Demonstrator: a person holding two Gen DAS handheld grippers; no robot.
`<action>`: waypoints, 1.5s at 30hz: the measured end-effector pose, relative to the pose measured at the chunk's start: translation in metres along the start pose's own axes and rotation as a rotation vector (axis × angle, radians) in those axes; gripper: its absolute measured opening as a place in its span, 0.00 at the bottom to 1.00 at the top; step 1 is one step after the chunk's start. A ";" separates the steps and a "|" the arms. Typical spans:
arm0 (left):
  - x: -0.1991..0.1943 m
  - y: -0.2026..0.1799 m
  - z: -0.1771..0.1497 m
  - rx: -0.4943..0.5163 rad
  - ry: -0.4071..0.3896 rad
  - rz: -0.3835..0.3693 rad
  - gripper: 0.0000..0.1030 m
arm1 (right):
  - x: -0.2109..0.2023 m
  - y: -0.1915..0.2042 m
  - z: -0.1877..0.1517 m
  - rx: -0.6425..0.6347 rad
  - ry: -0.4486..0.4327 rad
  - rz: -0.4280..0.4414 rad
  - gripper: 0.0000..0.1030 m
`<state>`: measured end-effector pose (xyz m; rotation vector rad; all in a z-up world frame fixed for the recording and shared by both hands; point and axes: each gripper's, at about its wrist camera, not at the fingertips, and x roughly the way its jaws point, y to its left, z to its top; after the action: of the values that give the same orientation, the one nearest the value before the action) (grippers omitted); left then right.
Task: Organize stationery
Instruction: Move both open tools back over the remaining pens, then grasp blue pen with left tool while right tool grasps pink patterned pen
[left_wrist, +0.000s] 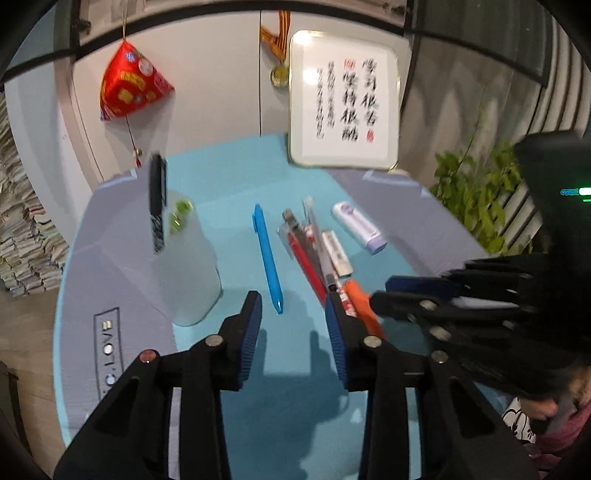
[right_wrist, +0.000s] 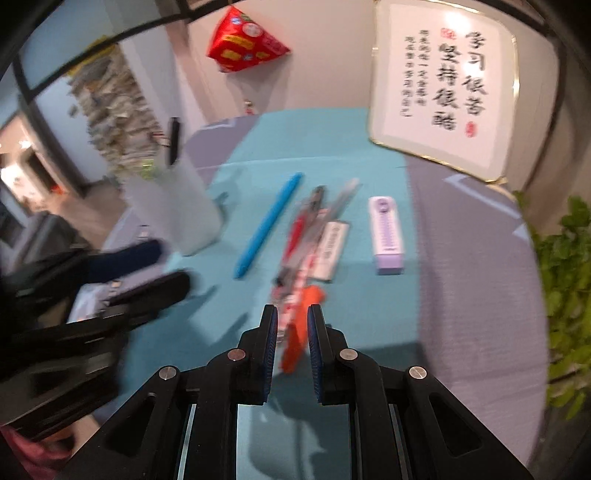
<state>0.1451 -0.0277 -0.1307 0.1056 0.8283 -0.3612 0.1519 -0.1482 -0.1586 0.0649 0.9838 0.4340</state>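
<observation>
Left gripper (left_wrist: 293, 314): jaws apart, nothing between the pads, poised over bare turquoise mat (left_wrist: 229, 192). Just ahead, blue pen (left_wrist: 266, 256) lying lengthwise, tip toward the claw. Left of that, frosted pen cup (left_wrist: 184, 266) upright, with a black pen (left_wrist: 157, 201) standing in it.

Right gripper (right_wrist: 292, 334): narrow gap between the blue pads, nothing pinched; orange marker (right_wrist: 299, 332) seen in the gap, lying on the mat below, touch not discernible through the blur. Beyond, clear packet of pens (right_wrist: 308, 229) lying beside the blue pen, white eraser (right_wrist: 330, 251) against its right side, lilac correction tape (right_wrist: 386, 236) further right, apart.

Farther out: framed calligraphy (left_wrist: 343, 99) leaning at the mat's back edge, red pyramid ornament (left_wrist: 131, 83) hanging on the wall, green plant (right_wrist: 565, 295) off right.
</observation>
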 end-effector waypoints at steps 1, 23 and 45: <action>0.007 0.001 0.000 -0.001 0.013 0.006 0.31 | 0.001 0.002 -0.002 -0.001 0.005 0.039 0.15; 0.072 0.005 0.012 -0.010 0.095 0.042 0.20 | 0.037 -0.015 0.001 0.040 0.102 -0.024 0.15; 0.002 0.014 -0.069 -0.031 0.192 0.000 0.08 | -0.018 -0.015 -0.062 -0.126 0.241 -0.046 0.12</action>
<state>0.1033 0.0011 -0.1789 0.1124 1.0236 -0.3413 0.0977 -0.1778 -0.1827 -0.1261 1.1902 0.4676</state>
